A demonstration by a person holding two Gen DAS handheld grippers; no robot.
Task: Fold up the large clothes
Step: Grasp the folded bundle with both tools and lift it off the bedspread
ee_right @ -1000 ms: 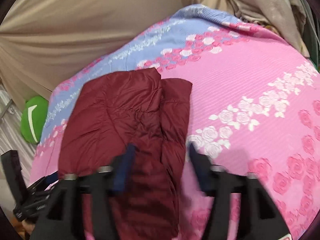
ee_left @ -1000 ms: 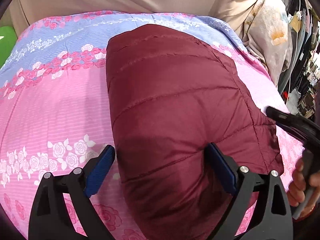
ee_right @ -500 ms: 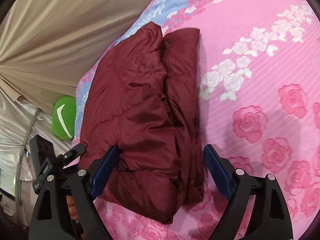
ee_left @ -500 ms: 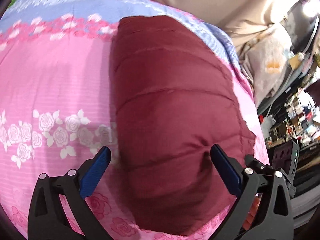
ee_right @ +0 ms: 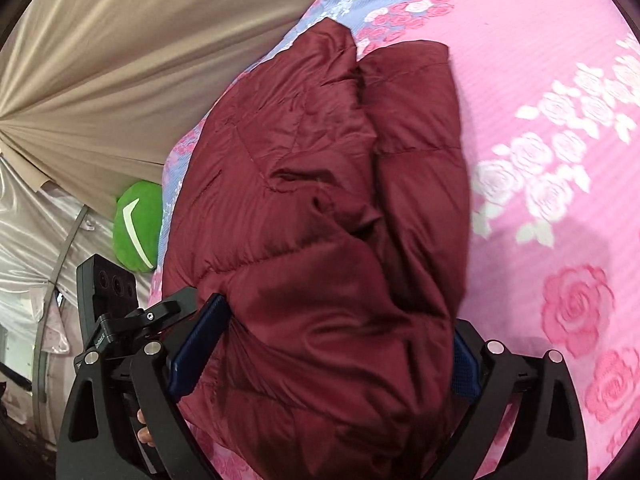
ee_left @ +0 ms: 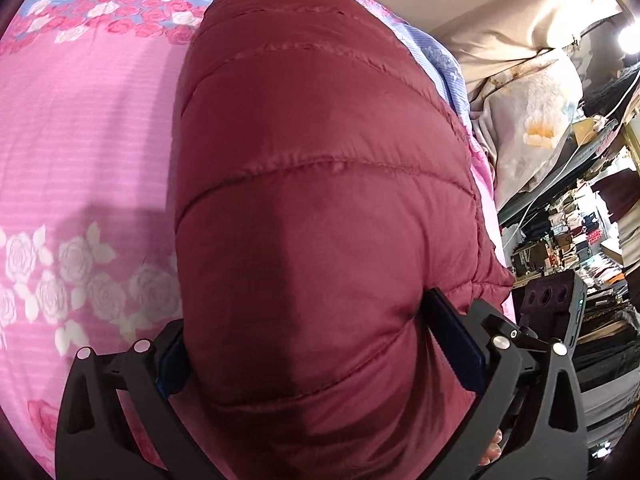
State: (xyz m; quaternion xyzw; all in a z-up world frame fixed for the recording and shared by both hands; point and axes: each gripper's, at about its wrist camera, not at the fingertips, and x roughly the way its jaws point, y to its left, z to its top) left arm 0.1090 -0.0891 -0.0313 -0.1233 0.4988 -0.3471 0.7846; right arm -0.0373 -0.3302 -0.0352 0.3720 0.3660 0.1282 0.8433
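Both grippers have pushed forward since a moment ago, and the near end of the dark red quilted puffer jacket (ee_left: 320, 184) now fills the gap between each pair of blue-padded fingers instead of lying ahead of them. On the left gripper (ee_left: 320, 344) the fingers stand wide with the padded bulk bulging up between them; one pad (ee_left: 456, 340) dents the fabric on the right side, the other is half buried at the left edge. Over on the right gripper (ee_right: 324, 356) it is the same story: fingers spread broad, straddling the jacket's end, pads touching cloth on both sides, though whether either pair is truly pinching I cannot tell. That reads as set-up for lifting this end and carrying it over toward the far end for the next fold. As for the jacket itself (ee_right: 332, 184), it lies lengthwise on the pink rose-print bedsheet (ee_right: 540, 80), already narrowed, one long side flap doubled over the middle with a rumpled ridge along the seam; its shiny shell looks slippery and springy, likely to puff back open.
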